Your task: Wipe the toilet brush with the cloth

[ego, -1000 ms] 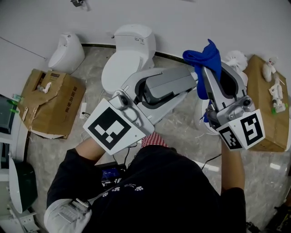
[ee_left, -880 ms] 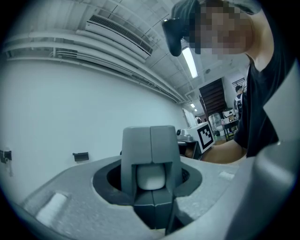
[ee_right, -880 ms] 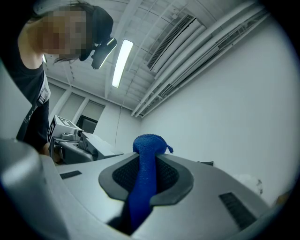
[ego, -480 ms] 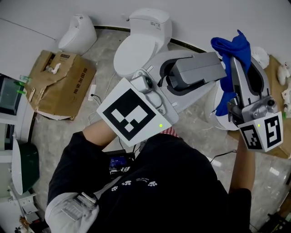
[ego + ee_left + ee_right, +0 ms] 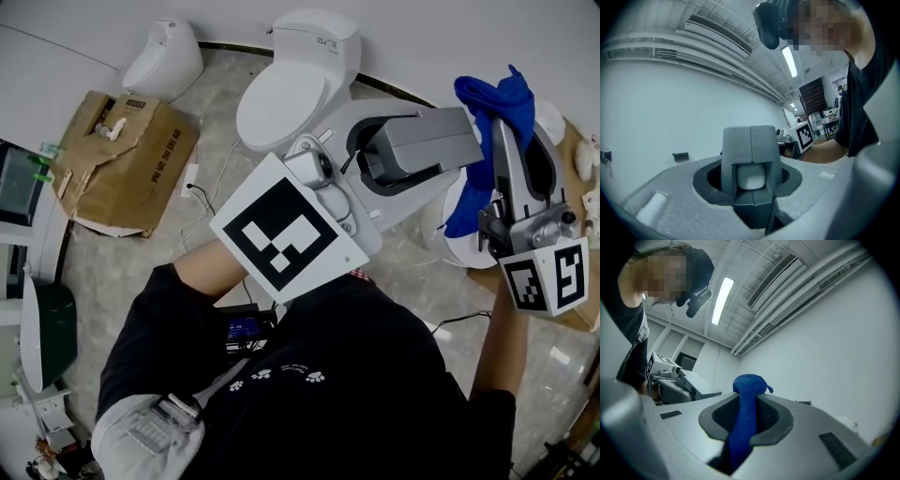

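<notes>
In the head view my left gripper reaches right, shut on the toilet brush, a grey boxy bar. The left gripper view shows that bar end-on, with a white piece set into it, standing out of my gripper. My right gripper is shut on a blue cloth. The cloth bunches above the jaws and hangs over the bar's far end. The right gripper view shows the cloth running up between the dark pads. A white fluffy thing peeks out behind the cloth, mostly hidden.
A white toilet with its lid down stands against the far wall, a white urinal to its left. Torn cardboard boxes lie at the left and the right edge. A white rounded fixture sits below the right gripper. Cables run across the floor.
The whole head view has shifted, so both grippers, the toilet and the boxes sit differently in the picture. The grippers keep the same stance toward each other, both still gripping.
</notes>
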A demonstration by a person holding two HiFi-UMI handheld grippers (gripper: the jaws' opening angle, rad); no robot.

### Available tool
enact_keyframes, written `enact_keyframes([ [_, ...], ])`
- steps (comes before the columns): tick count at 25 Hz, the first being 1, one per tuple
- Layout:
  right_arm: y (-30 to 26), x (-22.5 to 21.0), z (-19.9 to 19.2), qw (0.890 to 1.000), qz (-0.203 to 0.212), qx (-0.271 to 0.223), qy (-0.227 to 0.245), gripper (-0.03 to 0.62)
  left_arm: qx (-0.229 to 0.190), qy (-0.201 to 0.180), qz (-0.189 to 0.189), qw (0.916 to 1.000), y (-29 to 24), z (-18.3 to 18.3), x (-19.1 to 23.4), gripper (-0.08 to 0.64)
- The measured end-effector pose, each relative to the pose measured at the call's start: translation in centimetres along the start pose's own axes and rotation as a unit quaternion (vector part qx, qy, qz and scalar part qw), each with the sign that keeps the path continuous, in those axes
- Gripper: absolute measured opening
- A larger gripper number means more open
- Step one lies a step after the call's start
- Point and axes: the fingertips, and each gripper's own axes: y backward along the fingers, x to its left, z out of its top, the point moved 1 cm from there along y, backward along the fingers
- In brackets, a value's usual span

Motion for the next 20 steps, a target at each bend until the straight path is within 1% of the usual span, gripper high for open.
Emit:
enact_keyframes([
  [5,0.0,-0.3,0.1,1.0,-0.006,0.004,0.003,0.067,-0.006,0.006,0.001,1.0,0.1,0.2,-0.1,0.175],
  [14,0.1,-1.1,0.0,1.0,-0.019,0.008,0.003,0.067,-0.001,0.024,0.005,0.9997,0.1,0.0,0.0,0.175],
  [20,0.3,-1.9,0.0,0.999,-0.032,0.013,0.007,0.066,0.001,0.026,0.004,0.9997,0.2,0.1,-0.1,0.175],
])
